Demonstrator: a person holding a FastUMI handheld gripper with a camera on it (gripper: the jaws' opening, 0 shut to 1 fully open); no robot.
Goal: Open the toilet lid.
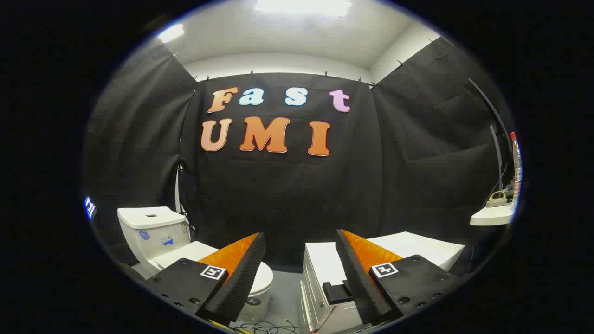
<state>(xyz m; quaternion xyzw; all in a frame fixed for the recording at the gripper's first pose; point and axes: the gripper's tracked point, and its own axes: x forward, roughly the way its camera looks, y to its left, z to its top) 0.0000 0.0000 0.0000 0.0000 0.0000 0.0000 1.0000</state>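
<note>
Nothing done yet, by the look of it. White ceramic toilet (pixel 153 236) with flat white lid (pixel 197 253) still shut, ahead and partly behind the left finger. Gripper (pixel 300 273) fingers spread wide, holding nothing. Whole approach and lift left to do.

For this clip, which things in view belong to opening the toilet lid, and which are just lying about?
Job in hand:
toilet, beyond the left finger
toilet lid, down
tool, open, holding nothing

Lying about:
white cabinet, beyond the right finger
shelf on the right wall
cables on the floor
</note>
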